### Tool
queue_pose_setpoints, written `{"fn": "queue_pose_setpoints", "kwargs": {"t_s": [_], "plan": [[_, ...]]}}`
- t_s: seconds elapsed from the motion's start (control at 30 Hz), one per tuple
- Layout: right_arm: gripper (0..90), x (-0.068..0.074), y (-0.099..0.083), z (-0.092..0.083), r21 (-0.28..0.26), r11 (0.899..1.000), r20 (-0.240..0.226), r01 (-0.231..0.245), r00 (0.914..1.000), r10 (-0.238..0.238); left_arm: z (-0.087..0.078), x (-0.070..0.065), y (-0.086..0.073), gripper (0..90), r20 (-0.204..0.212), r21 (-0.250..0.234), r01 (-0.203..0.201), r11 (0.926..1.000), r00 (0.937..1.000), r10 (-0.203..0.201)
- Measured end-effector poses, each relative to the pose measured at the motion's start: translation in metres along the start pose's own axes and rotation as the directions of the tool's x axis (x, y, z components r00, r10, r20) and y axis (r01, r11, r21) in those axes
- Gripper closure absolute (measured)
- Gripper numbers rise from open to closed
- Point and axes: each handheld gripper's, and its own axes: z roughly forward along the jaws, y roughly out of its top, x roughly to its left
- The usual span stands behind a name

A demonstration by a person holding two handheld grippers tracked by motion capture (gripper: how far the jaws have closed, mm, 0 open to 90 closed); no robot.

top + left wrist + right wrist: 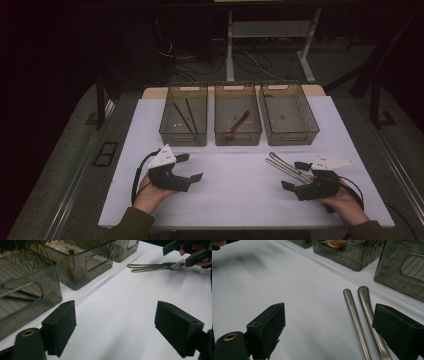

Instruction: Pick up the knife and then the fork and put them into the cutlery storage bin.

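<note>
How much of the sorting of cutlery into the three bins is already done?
Done: two chopsticks lie in the left bin and a red spoon in the middle bin. In hand: nothing; the left gripper and the right gripper are both open, the right one beside two forks on the table. Left: the forks; the right bin looks empty.

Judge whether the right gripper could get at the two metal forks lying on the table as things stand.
Probably yes: the right gripper has its jaws open, nothing between them, and the forks lie side by side on the bare white table just ahead, with nothing across them.
</note>
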Motion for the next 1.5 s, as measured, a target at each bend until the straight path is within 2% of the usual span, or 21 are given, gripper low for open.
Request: {"fn": "queue_pose_setpoints", "kwargs": {"t_s": [0.17, 0.27, 0.33, 0.43, 0.53, 0.63, 0.73, 0.8, 0.9, 1.03, 1.1, 1.3, 1.4, 1.5], "plan": [[10.5, 0.000, 0.000, 0.000, 0.005, 1.000, 0.004, 0.006, 1.0000, -0.006, 0.000, -0.004, -0.009, 7.8, -0.002, 0.006, 0.008, 0.9999, 1.0000, -0.008], [10.5, 0.000, 0.000, -0.002, 0.011, 1.000, 0.004, 0.005, 1.0000, -0.005, 0.001, -0.006, -0.012, 0.2, -0.018, 0.022, -0.017, 0.9996, 0.9997, 0.017], [10.5, 0.000, 0.001, -0.004, -0.009, 1.000, -0.001, -0.006, 1.0000, 0.006, 0.002, -0.007, -0.013, 0.0, -0.017, 0.036, -0.029, 0.9989, 0.9994, 0.030], [10.6, -0.001, 0.004, -0.005, -0.008, 1.000, -0.002, -0.006, 1.0000, 0.006, 0.004, -0.009, -0.013, 0.0, -0.023, 0.046, -0.039, 0.9982, 0.9989, 0.040], [10.5, -0.002, 0.005, -0.007, 0.014, 1.000, 0.002, 0.018, 0.9998, -0.018, 0.004, -0.008, -0.013, 0.0, -0.019, 0.051, -0.030, 0.9983, 0.9993, 0.031], [10.5, -0.007, 0.008, -0.009, 0.027, 1.000, -0.002, -0.017, 0.9999, 0.017, 0.005, -0.007, -0.014, 0.0, -0.011, 0.051, -0.019, 0.9985, 0.9997, 0.020], [10.5, -0.009, 0.010, -0.014, 0.039, 0.999, 0.017, -0.003, 0.9999, 0.003, 0.006, -0.008, -0.014, 0.0, -0.003, 0.056, -0.016, 0.9983, 0.9999, 0.016], [10.5, -0.011, 0.012, -0.016, 0.045, 0.999, 0.025, -0.011, 0.9997, 0.010, 0.007, -0.008, -0.015, 0.0, 0.001, 0.061, -0.016, 0.9980, 0.9999, 0.016], [10.5, -0.015, 0.013, -0.020, 0.052, 0.999, 0.021, -0.008, 0.9997, 0.007, 0.008, -0.008, -0.015, 0.0, 0.008, 0.066, -0.023, 0.9975, 0.9997, 0.023], [10.9, -0.020, 0.015, -0.025, 0.086, 0.996, 0.058, 0.009, 0.9982, -0.014, 0.008, -0.008, -0.016, 0.0, 0.012, 0.070, -0.025, 0.9972, 0.9996, 0.024], [13.9, -0.024, 0.016, -0.026, 0.103, 0.995, 0.050, 0.010, 0.9986, -0.015, 0.009, -0.008, -0.016, 0.0, 0.011, 0.074, -0.029, 0.9968, 0.9995, 0.028], [17.2, -0.032, 0.017, -0.029, 0.151, 0.989, 0.080, 0.005, 0.9967, -0.017, 0.009, -0.008, -0.016, 0.0, 0.016, 0.082, -0.034, 0.9960, 0.9993, 0.033], [21.1, -0.037, 0.018, -0.028, 0.183, 0.983, 0.089, 0.002, 0.9958, -0.019, 0.009, -0.008, -0.016, 0.0, 0.015, 0.083, -0.030, 0.9961, 0.9995, 0.029], [22.5, -0.041, 0.020, -0.027, 0.230, 0.973, 0.099, 0.000, 0.9948, -0.023, 0.010, -0.009, -0.016, 0.0, 0.015, 0.082, -0.025, 0.9963, 0.9996, 0.023]]}}
